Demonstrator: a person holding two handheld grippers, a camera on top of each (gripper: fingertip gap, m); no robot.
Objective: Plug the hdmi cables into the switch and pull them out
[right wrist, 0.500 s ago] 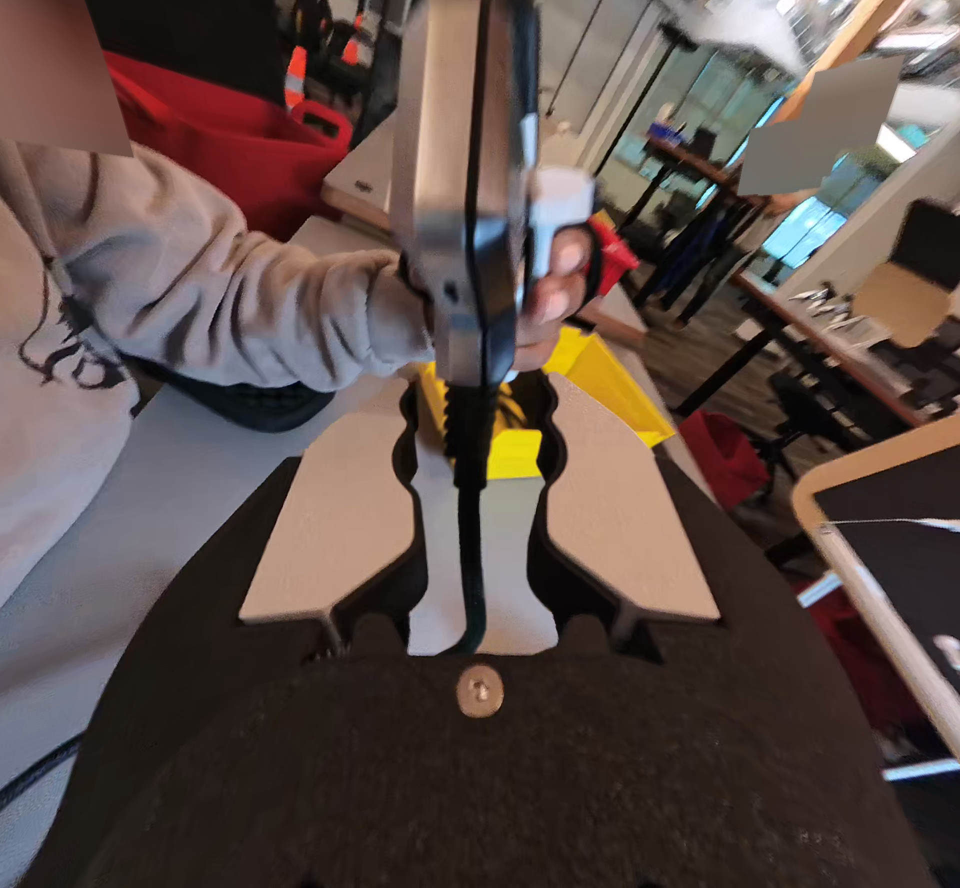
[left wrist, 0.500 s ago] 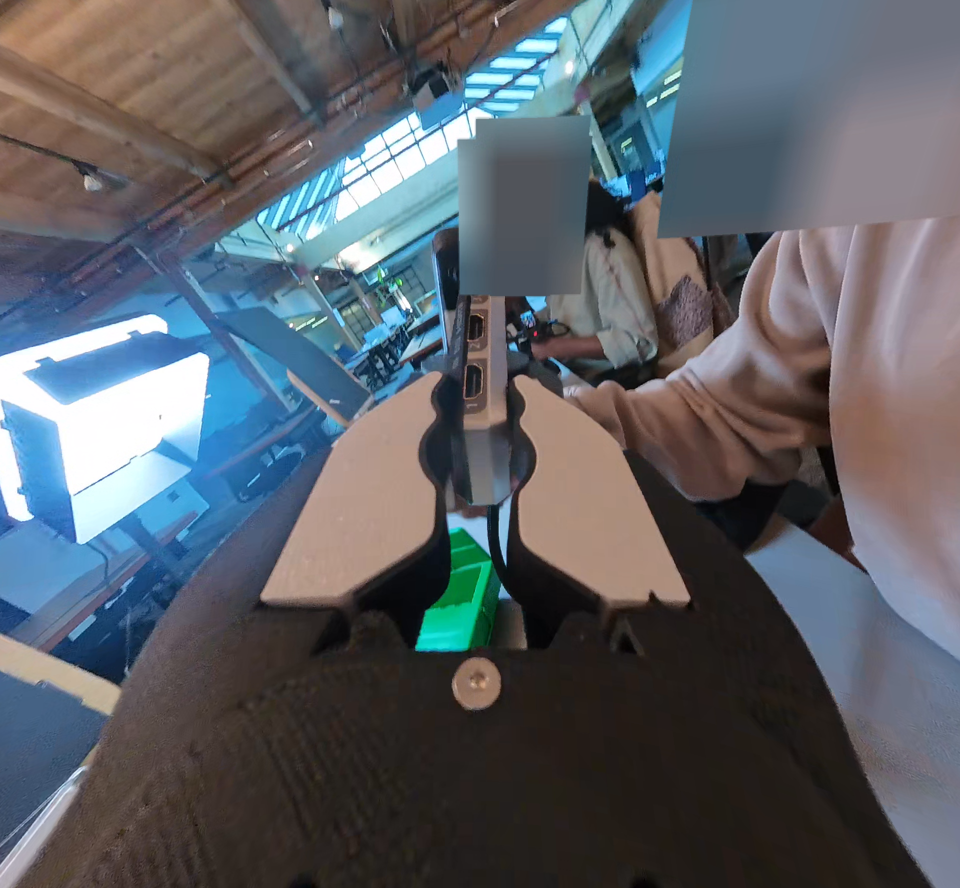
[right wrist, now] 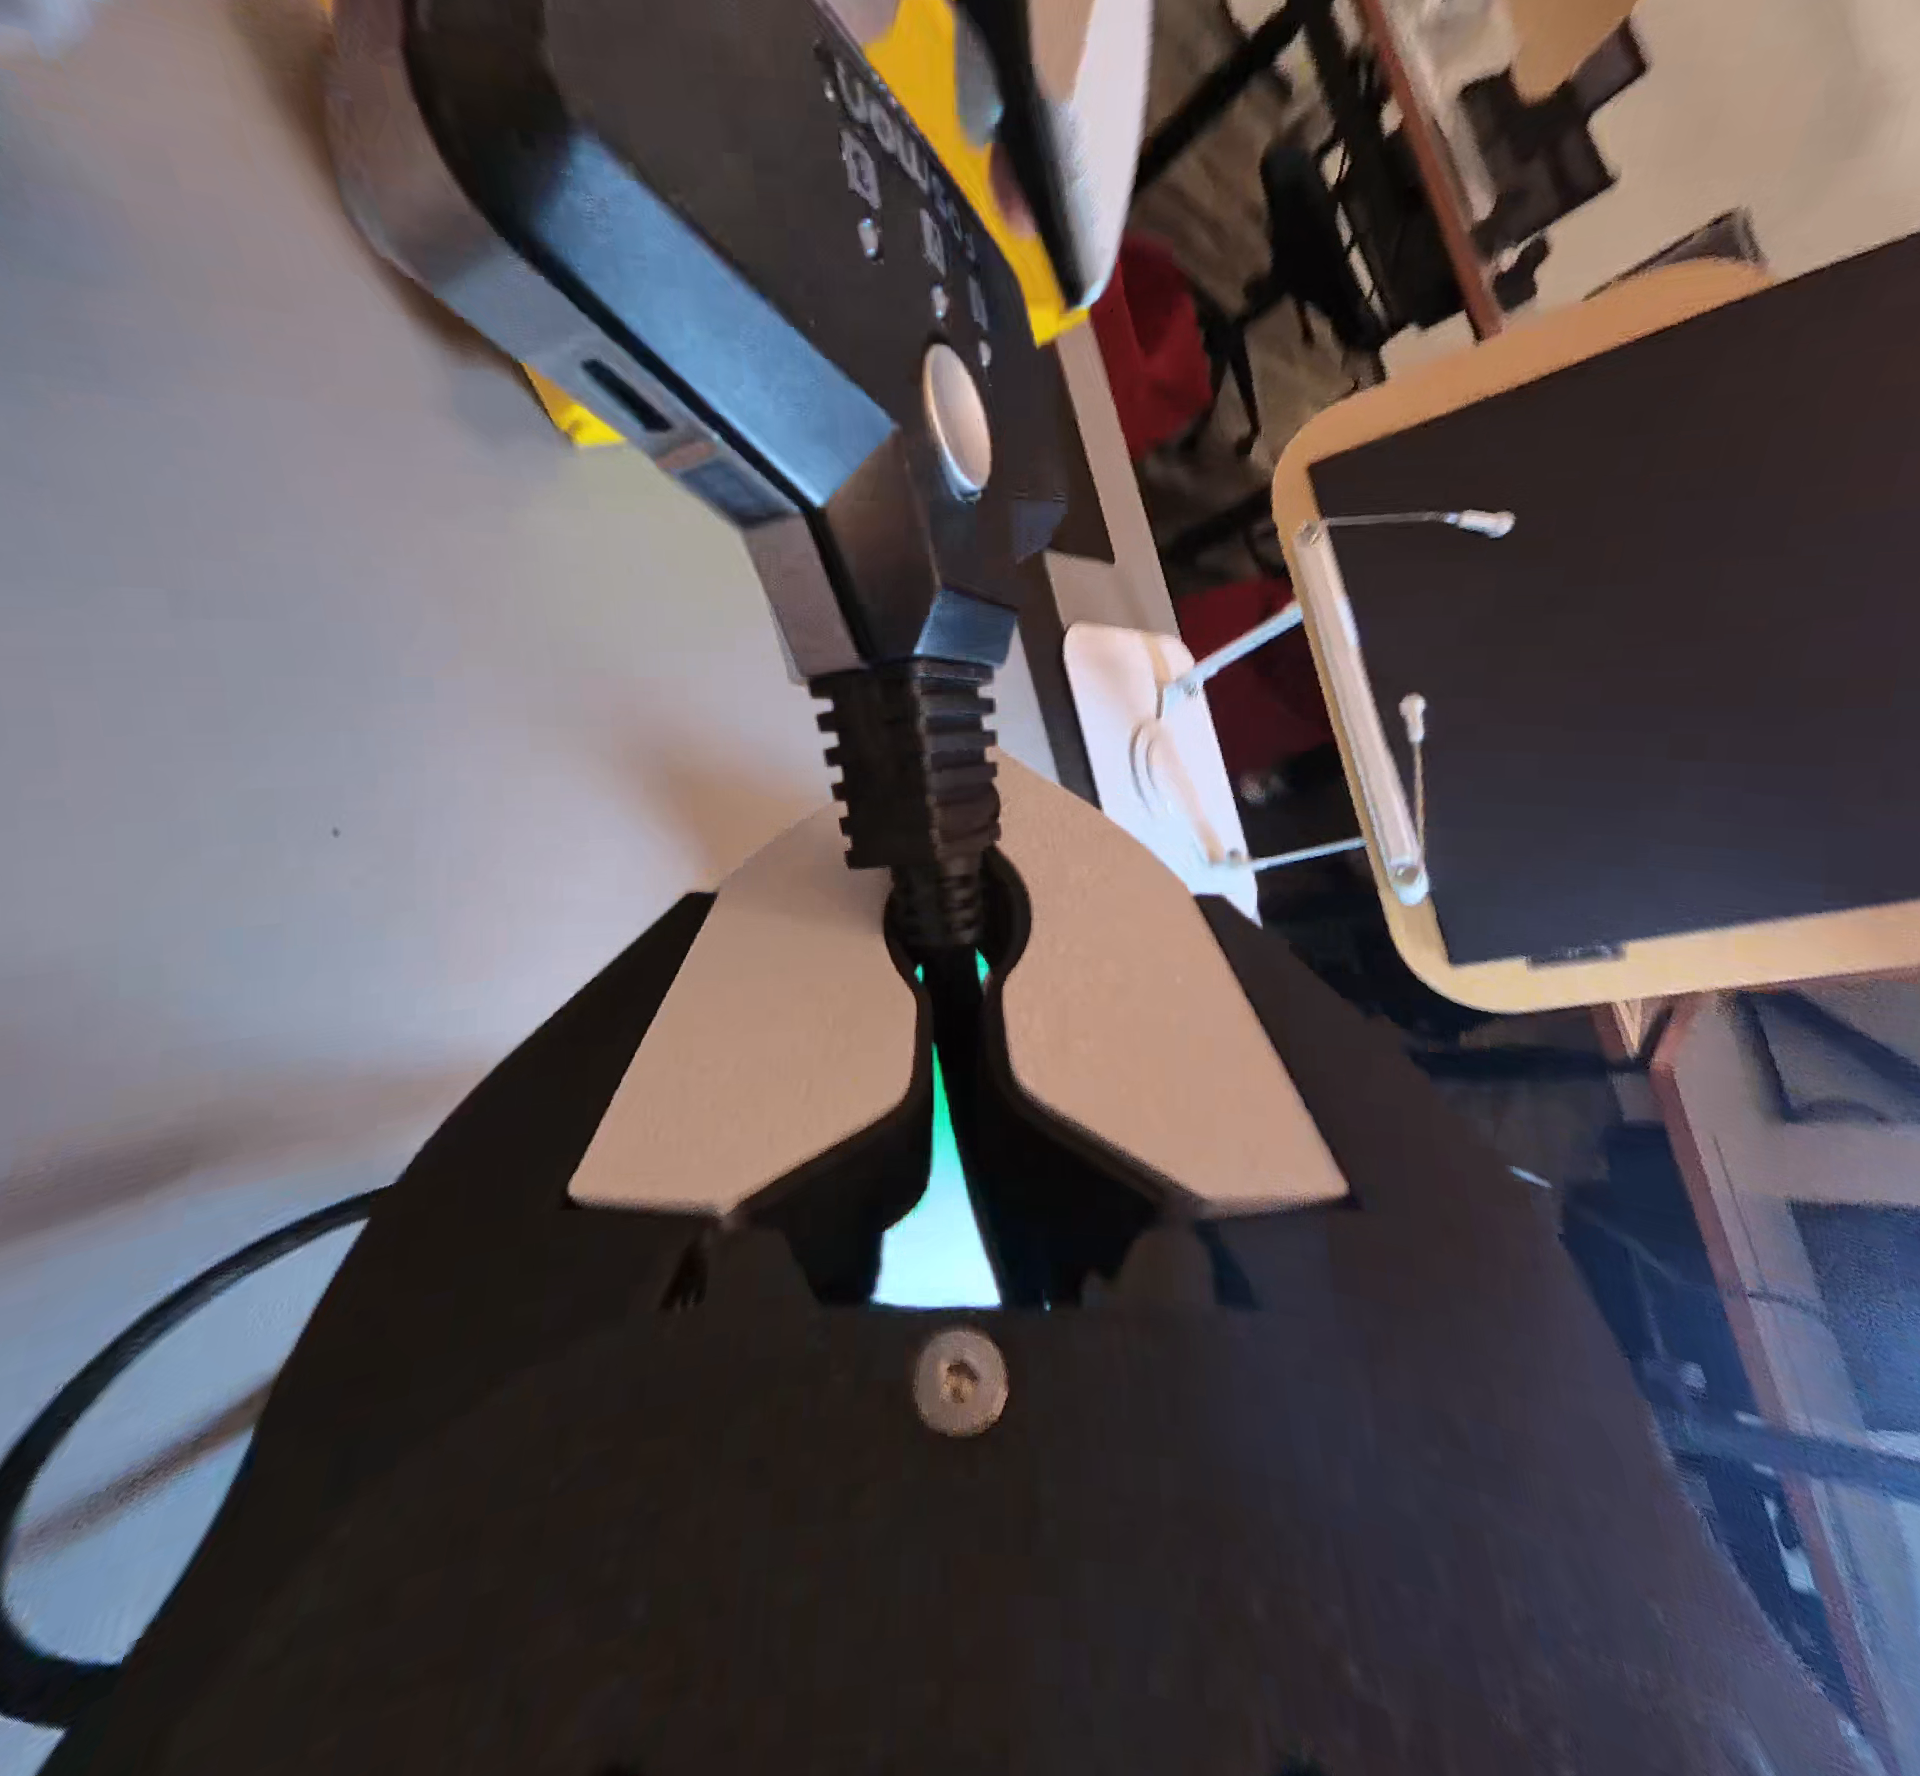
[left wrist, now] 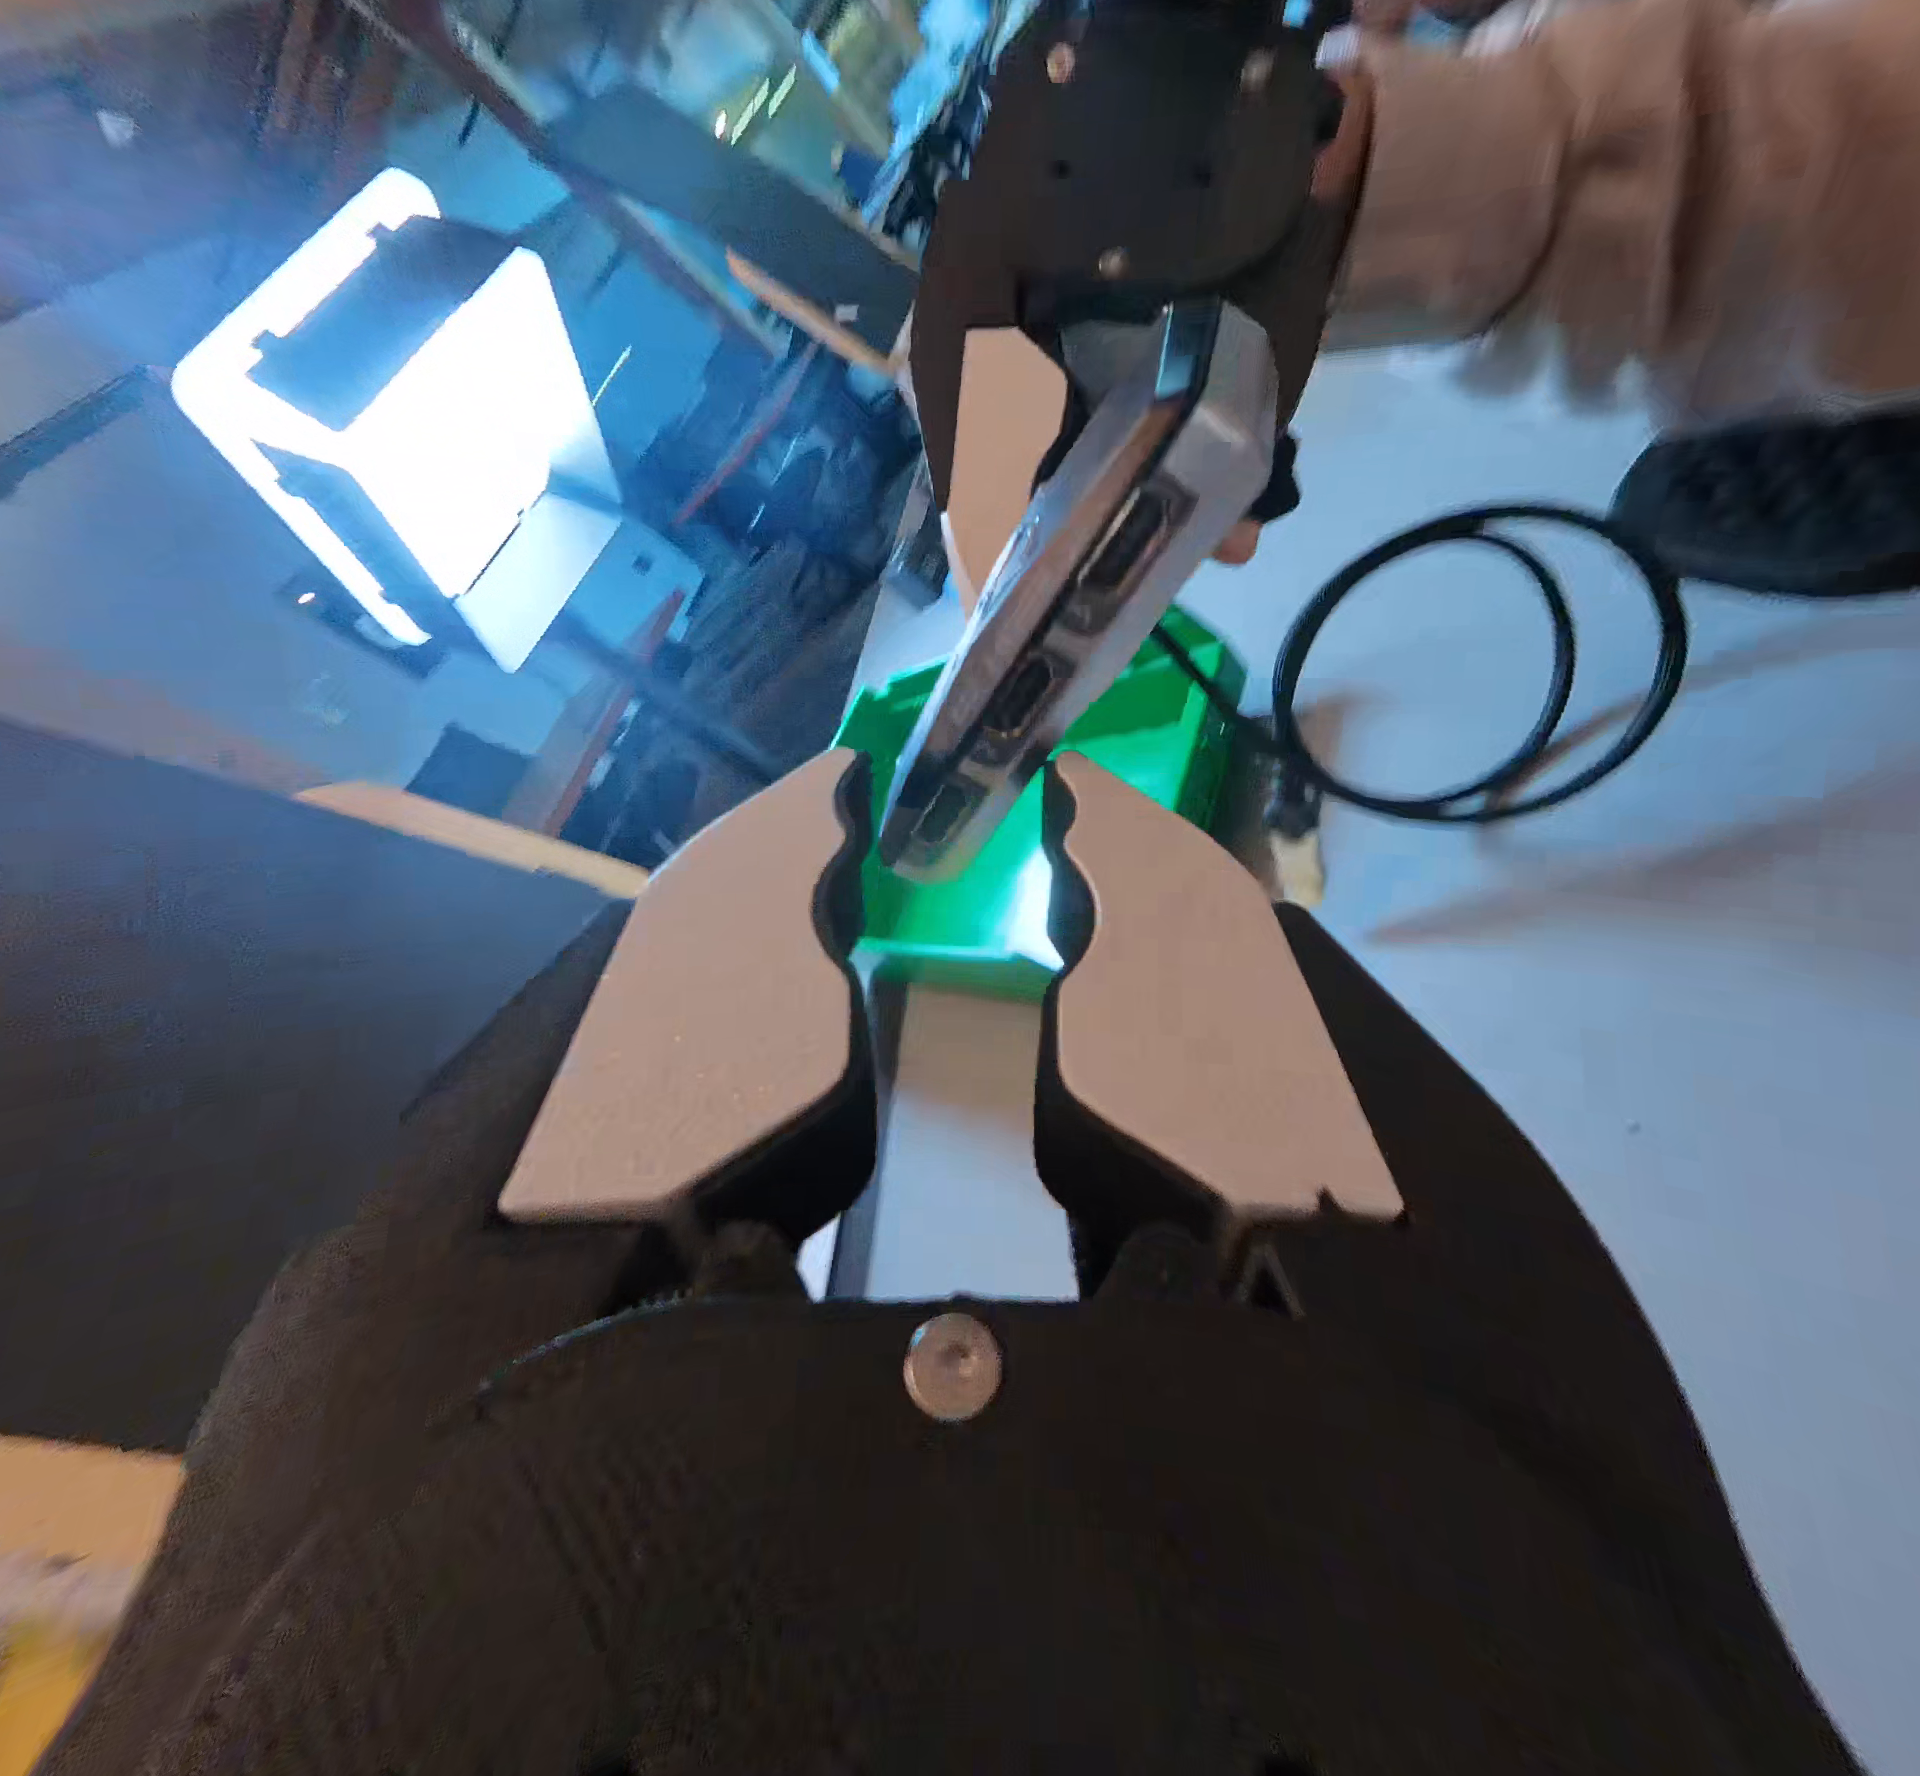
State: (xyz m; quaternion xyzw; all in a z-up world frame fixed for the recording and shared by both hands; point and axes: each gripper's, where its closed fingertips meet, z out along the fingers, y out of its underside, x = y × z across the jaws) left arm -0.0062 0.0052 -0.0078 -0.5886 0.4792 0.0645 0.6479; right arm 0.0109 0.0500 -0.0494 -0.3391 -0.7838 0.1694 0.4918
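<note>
R gripper (right wrist: 951, 905) clamped on ribbed black cable boot (right wrist: 914, 770), dangling flat silver-black switch (left wrist: 1049, 625) above green bin (left wrist: 1039, 957); L gripper (left wrist: 951, 822) fingers parted, empty, ports facing it.

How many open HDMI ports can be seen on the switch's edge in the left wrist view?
3, in a row along the switch's silver edge: one nearest the right gripper holding it, one mid-edge, one at the lower end between the left gripper's fingertips. Other edges are hidden.
</note>
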